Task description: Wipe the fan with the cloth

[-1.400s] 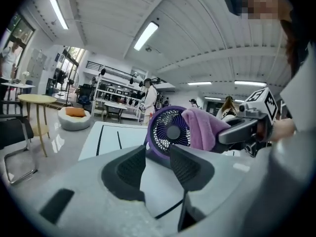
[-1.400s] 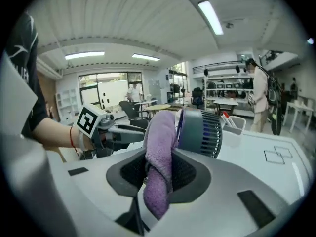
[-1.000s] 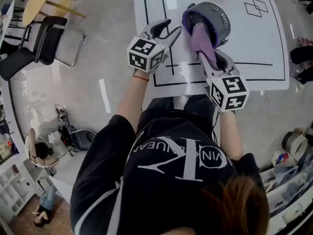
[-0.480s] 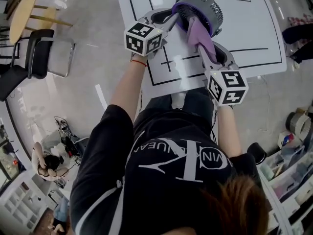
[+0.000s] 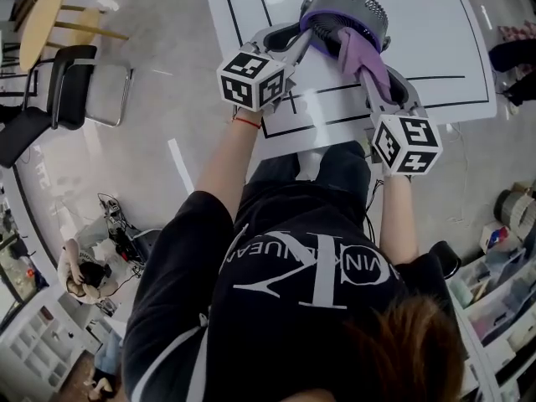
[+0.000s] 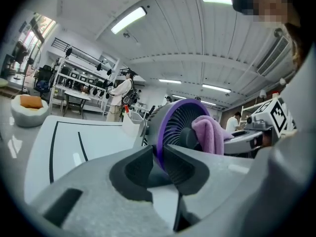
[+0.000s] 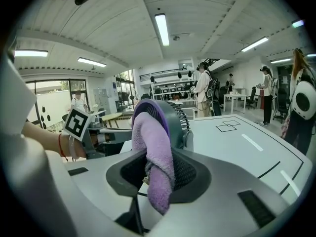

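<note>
A small grey fan (image 5: pixel 347 11) with a purple front rim stands on the white table (image 5: pixel 435 48). My left gripper (image 5: pixel 306 42) has just been closing and is shut on the fan's purple rim (image 6: pixel 159 147), which sits pinched between its pads. My right gripper (image 5: pixel 370 75) is shut on a lilac cloth (image 5: pixel 362 50), which is pressed against the fan's front grille. In the right gripper view the cloth (image 7: pixel 155 147) hangs folded between the jaws, with the fan (image 7: pixel 173 115) right behind it. The left gripper view shows the cloth (image 6: pixel 210 135) over the fan's hub.
Black lines are marked on the table top. A white tub (image 6: pixel 131 125) stands just behind the fan. On the floor to the left are a black chair (image 5: pixel 75 82) and a round wooden table (image 5: pixel 50 7). Several people stand at benches far behind.
My left gripper, open and apart from the fan a second ago, has moved right to the fan and shut on its rim. The right gripper has shifted slightly with the cloth on the fan's front.
</note>
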`<state>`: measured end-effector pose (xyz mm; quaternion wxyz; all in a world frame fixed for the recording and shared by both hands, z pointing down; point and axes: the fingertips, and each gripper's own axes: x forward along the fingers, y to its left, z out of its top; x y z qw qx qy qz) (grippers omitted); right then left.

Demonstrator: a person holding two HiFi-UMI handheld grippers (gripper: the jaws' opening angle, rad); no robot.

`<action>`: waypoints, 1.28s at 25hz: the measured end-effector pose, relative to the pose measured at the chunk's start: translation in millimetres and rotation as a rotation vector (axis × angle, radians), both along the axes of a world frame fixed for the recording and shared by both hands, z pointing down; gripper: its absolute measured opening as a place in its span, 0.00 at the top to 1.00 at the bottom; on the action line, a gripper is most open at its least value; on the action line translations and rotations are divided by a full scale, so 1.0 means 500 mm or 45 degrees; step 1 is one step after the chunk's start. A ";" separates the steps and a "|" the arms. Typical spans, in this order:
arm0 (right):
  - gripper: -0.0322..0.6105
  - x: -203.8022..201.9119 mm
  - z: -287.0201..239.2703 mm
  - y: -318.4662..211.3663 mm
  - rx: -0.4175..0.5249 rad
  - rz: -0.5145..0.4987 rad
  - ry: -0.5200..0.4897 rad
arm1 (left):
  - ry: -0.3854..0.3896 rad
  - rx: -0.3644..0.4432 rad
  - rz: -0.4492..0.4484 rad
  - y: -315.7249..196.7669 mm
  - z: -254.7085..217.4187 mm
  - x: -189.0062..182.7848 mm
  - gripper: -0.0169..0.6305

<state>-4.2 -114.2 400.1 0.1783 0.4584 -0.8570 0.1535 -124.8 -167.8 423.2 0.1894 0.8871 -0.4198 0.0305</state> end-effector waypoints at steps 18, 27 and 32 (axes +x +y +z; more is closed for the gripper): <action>0.79 -0.090 -0.050 0.012 0.234 -0.222 0.526 | -0.037 -0.020 -0.078 0.065 0.005 0.026 0.86; 0.79 -0.094 -0.084 -0.014 0.595 -0.108 0.865 | -0.024 -0.016 -0.071 0.062 0.006 0.032 0.86; 0.79 -0.078 -0.117 -0.035 0.622 0.047 0.815 | -0.027 -0.016 -0.062 0.060 0.008 0.020 0.86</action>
